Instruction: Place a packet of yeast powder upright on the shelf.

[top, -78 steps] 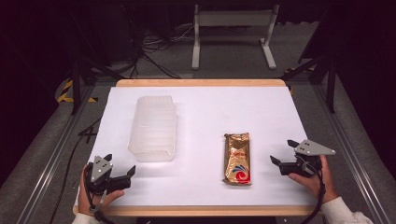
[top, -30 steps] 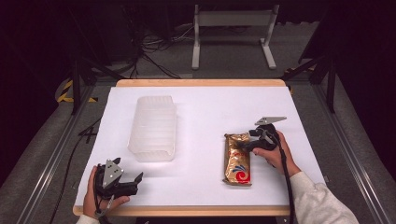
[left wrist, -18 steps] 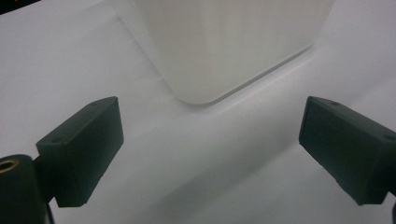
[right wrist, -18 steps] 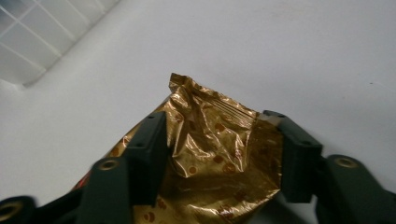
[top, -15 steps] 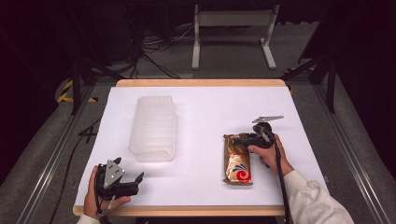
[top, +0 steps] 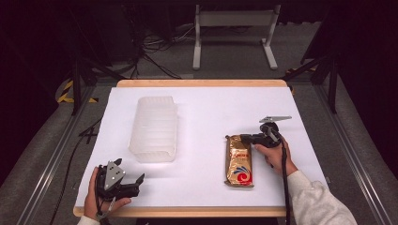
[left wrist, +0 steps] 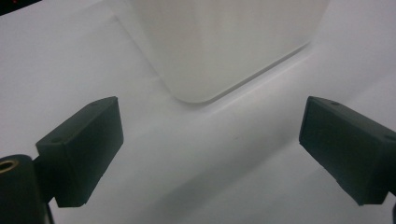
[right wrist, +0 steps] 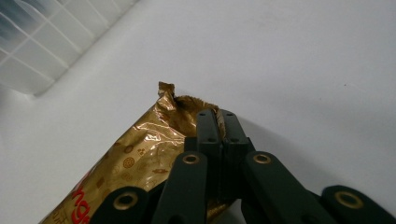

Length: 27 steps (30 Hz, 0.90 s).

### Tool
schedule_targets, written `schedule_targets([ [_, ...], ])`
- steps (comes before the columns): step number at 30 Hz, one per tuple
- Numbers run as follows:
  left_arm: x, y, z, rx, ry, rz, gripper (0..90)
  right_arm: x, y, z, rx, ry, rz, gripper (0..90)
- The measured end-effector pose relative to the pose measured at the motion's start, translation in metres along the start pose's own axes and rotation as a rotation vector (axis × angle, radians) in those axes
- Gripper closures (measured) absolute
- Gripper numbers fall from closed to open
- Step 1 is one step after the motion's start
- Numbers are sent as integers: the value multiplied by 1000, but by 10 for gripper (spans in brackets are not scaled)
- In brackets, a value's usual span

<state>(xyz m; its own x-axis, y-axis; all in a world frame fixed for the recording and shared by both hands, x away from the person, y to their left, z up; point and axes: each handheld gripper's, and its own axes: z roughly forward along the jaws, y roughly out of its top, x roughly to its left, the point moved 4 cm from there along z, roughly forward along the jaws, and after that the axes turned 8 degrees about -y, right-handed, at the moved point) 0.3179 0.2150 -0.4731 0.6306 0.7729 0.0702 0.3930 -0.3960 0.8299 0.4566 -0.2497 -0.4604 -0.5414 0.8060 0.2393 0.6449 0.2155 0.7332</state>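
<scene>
At the near left corner of the white table [top: 206,108], we see the left gripper [top: 133,180] resting in the person's left hand [top: 94,199]. Its two black jaws stand wide apart, and nothing is between them. In the left gripper view, we see the white tabletop through the gap, and one rounded corner of a plastic box just past the jaws.

A bit farther back on the left half of the table stands that see-through plastic box [top: 154,129]. It has ribbed sides and lies with its long side running away from us. It sits near the left gripper but does not touch it.

On the right half of the table lies the gold snack bag [top: 240,161]. It is flat on the table, with red writing and a red and blue swirl on it. Its long side also runs away from us. It is well apart from the box.

At the far end of the bag we find the right gripper [top: 244,138], held in the person's right hand [top: 274,152]. A white sleeve [top: 314,204] comes in from the bottom right. In the right gripper view, the two black jaws are pressed together on the crinkly sealed top edge of the bag [right wrist: 163,135]. The gold foil pokes out on both sides of the jaws. From what we can see, the rest of the bag rests on the table.
</scene>
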Motion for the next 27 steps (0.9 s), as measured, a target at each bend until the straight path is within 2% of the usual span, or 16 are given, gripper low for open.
schedule_targets([
  [3, 0, 1, -1, -11, -9, 3, 66, 2, 2, -9, -27, 9, -4, 894],
  [8, -1, 0, -1, -3, -13, 6, 66, 12, 10, -30, -87, 30, -48, 895],
  [16, 1, -2, -2, 0, 0, -3, 62, 28, 17, -55, -169, 53, -94, 897],
  [22, 0, -1, -3, 0, 20, 0, 62, 41, 22, -76, -210, 96, -120, 897],
  [27, 0, -2, -3, 3, 22, -6, 63, 50, 28, -91, -246, 106, -153, 898],
])
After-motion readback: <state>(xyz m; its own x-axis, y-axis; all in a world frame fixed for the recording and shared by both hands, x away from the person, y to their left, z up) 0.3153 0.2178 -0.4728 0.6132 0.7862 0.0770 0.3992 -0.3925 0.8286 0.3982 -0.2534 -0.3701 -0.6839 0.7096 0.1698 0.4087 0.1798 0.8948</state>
